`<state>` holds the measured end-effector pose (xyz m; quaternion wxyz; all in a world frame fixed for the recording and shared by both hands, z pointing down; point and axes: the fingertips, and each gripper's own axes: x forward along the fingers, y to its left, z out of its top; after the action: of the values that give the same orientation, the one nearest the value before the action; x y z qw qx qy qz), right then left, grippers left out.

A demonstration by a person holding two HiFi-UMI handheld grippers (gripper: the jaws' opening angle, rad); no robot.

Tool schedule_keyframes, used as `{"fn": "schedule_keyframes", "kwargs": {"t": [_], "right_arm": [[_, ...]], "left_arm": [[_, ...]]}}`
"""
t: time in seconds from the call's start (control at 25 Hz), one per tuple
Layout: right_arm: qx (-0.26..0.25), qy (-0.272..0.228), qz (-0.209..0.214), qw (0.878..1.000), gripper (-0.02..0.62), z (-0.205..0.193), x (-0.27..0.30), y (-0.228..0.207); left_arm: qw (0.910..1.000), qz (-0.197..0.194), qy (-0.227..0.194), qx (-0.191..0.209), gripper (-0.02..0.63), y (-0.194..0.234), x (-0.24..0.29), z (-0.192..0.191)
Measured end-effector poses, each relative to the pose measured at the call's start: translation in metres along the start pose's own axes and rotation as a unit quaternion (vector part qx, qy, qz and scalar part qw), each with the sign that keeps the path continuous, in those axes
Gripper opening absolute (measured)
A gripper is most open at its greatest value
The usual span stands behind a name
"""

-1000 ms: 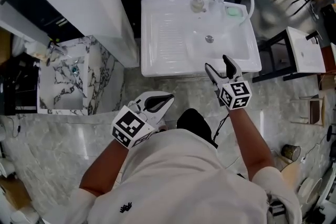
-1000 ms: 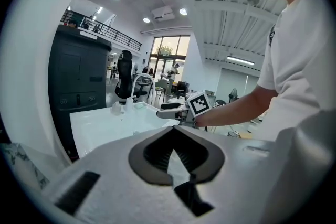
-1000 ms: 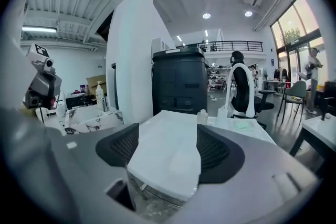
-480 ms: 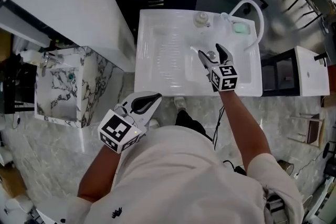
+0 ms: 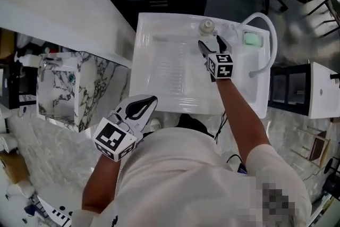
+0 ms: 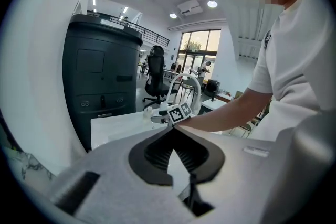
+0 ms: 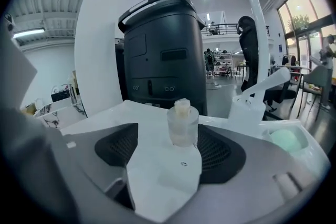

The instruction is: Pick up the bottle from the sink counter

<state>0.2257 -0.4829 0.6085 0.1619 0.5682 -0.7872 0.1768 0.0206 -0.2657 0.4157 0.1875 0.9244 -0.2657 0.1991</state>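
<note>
A small frosted bottle (image 5: 206, 24) with a pale cap stands upright on the back rim of the white sink unit (image 5: 159, 34). My right gripper (image 5: 210, 43) reaches over the basin, open, its tips just short of the bottle. In the right gripper view the bottle (image 7: 182, 124) stands centred just beyond the open gripper (image 7: 168, 157), with nothing touching it. My left gripper (image 5: 143, 106) hangs low by the person's body in front of the sink, tips together and holding nothing. The left gripper view shows that gripper (image 6: 172, 136) with the right arm (image 6: 226, 110) stretched over the sink beyond it.
A white curved faucet hose (image 5: 270, 29) and a green soap pad (image 5: 251, 39) sit right of the bottle. A marble basin (image 5: 64, 87) stands at the left, beside a white panel (image 5: 64, 2). A dark cabinet (image 7: 160, 60) rises behind the sink.
My right gripper has moved forward across the basin, from its front edge to just before the bottle. The left gripper has stayed low and drifted slightly left.
</note>
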Motion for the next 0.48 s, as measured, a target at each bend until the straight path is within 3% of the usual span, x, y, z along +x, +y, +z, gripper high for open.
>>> {"fn": "schedule_keyframes", "kwargs": {"t": [0.48], "right_arm": [[-0.009, 0.013, 0.000, 1.000, 0.396, 0.000, 0.080, -0.027]], "left_arm": [[0.9977, 0.054, 0.014, -0.040, 0.006, 0.030, 0.023, 0.006]]}}
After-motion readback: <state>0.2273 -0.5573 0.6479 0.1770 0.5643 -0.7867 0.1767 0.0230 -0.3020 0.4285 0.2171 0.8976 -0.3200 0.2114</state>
